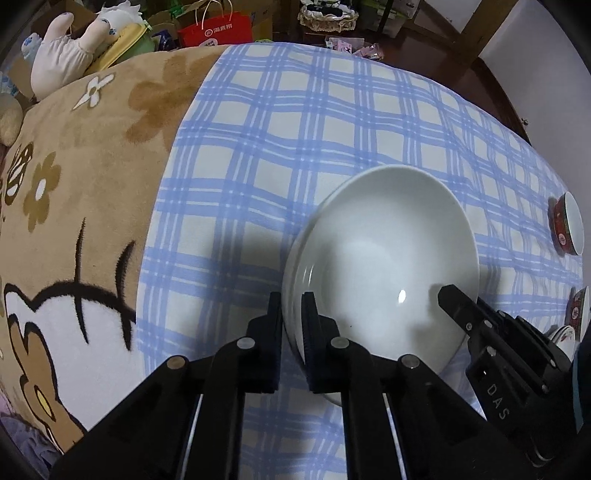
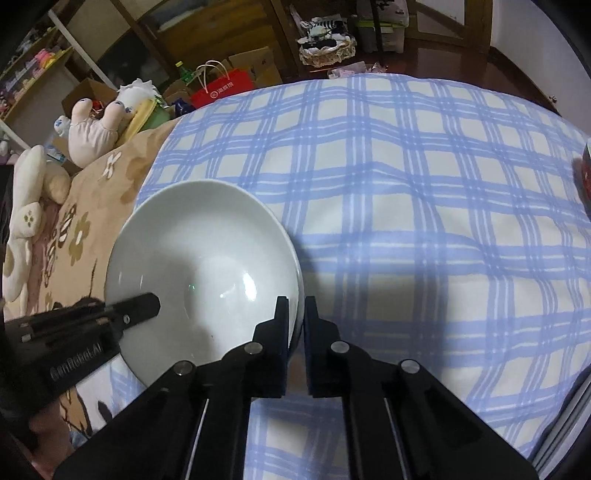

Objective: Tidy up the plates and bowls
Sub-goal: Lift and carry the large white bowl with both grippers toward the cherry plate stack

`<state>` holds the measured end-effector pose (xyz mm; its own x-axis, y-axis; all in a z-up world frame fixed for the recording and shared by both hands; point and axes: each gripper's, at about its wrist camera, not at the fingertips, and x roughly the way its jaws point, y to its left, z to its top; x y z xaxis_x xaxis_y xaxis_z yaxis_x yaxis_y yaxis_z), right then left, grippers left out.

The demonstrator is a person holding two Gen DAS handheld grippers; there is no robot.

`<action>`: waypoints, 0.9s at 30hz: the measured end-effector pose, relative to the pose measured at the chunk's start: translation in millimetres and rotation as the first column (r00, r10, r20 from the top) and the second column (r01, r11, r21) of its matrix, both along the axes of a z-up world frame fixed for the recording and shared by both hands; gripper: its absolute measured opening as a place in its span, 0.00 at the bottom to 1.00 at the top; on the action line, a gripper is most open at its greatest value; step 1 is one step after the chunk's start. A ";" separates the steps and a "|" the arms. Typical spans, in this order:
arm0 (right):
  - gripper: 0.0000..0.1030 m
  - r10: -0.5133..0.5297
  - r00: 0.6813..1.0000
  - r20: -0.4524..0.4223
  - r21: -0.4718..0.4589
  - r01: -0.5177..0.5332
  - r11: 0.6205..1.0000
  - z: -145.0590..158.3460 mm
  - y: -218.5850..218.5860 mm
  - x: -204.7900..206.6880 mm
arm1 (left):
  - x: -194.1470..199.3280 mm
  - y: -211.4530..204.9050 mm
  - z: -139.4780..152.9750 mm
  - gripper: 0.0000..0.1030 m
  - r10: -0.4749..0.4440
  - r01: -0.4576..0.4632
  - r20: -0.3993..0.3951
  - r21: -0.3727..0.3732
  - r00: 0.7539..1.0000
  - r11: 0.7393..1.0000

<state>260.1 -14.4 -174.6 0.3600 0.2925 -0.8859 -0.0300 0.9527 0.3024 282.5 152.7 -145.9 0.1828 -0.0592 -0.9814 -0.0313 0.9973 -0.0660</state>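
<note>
A large white bowl (image 1: 384,258) sits on the blue checked cloth (image 1: 295,147), and both tongs are clamped onto its rim from opposite sides. The left gripper (image 1: 292,306) grips the bowl's left edge, one finger outside the wall and one inside. The right gripper (image 2: 296,314) pinches the bowl's right edge the same way, the rim running up between its fingers.

Only the left wrist view shows the small red patterned bowl (image 1: 567,225) well to the right of the white bowl, near the cloth's edge, and another patterned dish (image 1: 580,306) nearer, just beyond the right gripper's body. It also takes in the wide brown cartoon blanket (image 1: 74,221) lying left of the bowl, beside the cloth.

Only the right wrist view shows the shelving (image 2: 40,62) far behind and to the left of the bowl, and a cream plush toy (image 2: 33,206) on the blanket's edge left of the bowl. A sliver of red at that view's right border is too cut off to identify.

Both views show the red paper bag (image 1: 216,33), the white stuffed toy (image 1: 70,55) and a wicker basket (image 1: 328,14) on the floor beyond the bowl.

Between the two grippers the bowl's inside is bare. Each gripper's black arm crosses the other's view over the bowl's rim
</note>
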 end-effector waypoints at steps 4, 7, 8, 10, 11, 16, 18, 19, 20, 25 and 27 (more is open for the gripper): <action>0.08 -0.004 1.000 0.006 -0.026 0.004 1.000 3.7 2.4 -8.8 | -8.9 -4.8 2.0 0.09 -0.015 0.014 0.001 0.032 1.000 0.999; 0.08 -0.013 1.000 0.019 -0.020 0.013 1.000 9.0 1.1 -17.8 | -14.7 -5.0 6.5 0.09 -0.017 0.017 -0.004 0.028 1.000 0.999; 0.08 -0.018 1.000 0.019 -0.008 0.018 1.000 10.3 -0.8 -20.4 | -16.3 -4.8 7.2 0.09 -0.012 0.013 -0.007 0.019 1.000 1.000; 0.08 -0.024 1.000 0.015 0.002 0.024 1.000 11.7 -3.3 -25.2 | -22.4 -4.5 10.4 0.09 -0.005 0.005 -0.008 0.001 1.000 1.000; 0.08 -0.025 1.000 0.018 -0.003 0.025 1.000 12.8 -3.6 -28.4 | -25.5 -4.7 11.2 0.09 -0.002 0.002 -0.006 -0.002 1.000 1.000; 0.08 -0.039 0.999 0.039 -0.042 0.040 0.998 23.6 -2.3 -48.3 | -43.3 -10.4 23.7 0.07 0.046 -0.047 0.021 0.009 0.999 0.999; 0.08 -0.052 0.998 0.038 -0.041 0.053 0.998 26.3 -6.3 -54.2 | -49.1 -16.1 28.2 0.07 0.038 -0.038 0.027 0.015 0.999 0.999; 0.08 -0.059 0.998 0.038 -0.032 0.061 0.998 27.9 -9.9 -57.6 | -52.6 -19.5 31.1 0.07 0.020 -0.021 0.029 0.017 0.999 1.000; 0.08 -0.068 0.997 0.040 -0.021 0.069 0.997 30.3 -14.2 -61.7 | -55.2 -20.8 33.5 0.07 0.013 -0.013 0.030 0.006 0.999 1.000; 0.09 -0.093 0.993 0.073 -0.006 0.094 0.996 45.0 -32.5 -83.6 | -68.0 -30.8 45.5 0.07 -0.003 0.005 0.041 -0.032 0.999 0.999; 0.09 -0.098 0.992 0.076 -0.020 0.100 0.995 46.5 -38.9 -90.9 | -74.3 -39.7 45.5 0.07 -0.023 0.024 0.036 -0.030 0.999 0.999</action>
